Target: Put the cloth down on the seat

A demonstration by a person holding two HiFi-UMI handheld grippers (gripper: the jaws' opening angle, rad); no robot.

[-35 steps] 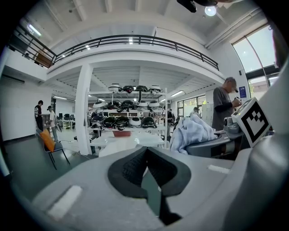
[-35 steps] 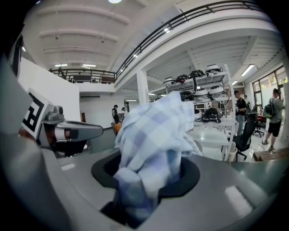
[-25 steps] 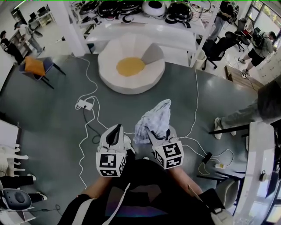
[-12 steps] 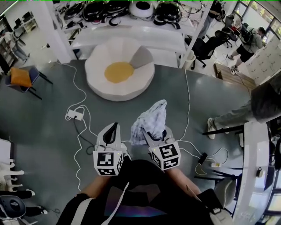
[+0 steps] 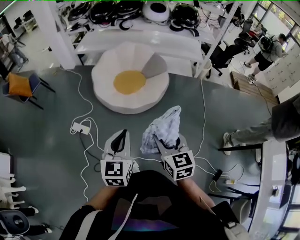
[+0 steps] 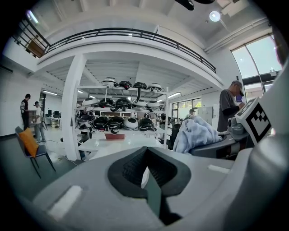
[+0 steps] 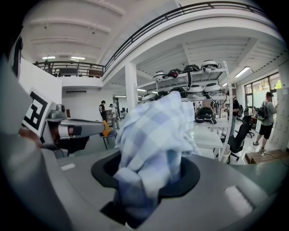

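The seat [image 5: 130, 77] is a round white floor chair with a yellow cushion, standing on the grey floor ahead of me. My right gripper [image 5: 165, 139] is shut on a crumpled pale blue checked cloth [image 5: 162, 127] that bunches up above its jaws, well short of the seat. In the right gripper view the cloth [image 7: 153, 131] fills the space between the jaws of the right gripper [image 7: 151, 180]. My left gripper [image 5: 121, 138] hangs beside it, shut and holding nothing. The left gripper [image 6: 146, 169] shows its jaws together, with the cloth [image 6: 194, 135] off to its right.
White cables and a power strip [image 5: 77, 126] lie on the floor left of the grippers. White shelves with dark helmets [image 5: 140, 11] stand behind the seat. An orange chair [image 5: 21, 84] is at left. A person's legs [image 5: 253, 133] and a white desk [image 5: 274, 187] are at right.
The view swung slightly, so the seat shifted in the picture. Both grippers kept their places in front of me, the cloth still in the right one.
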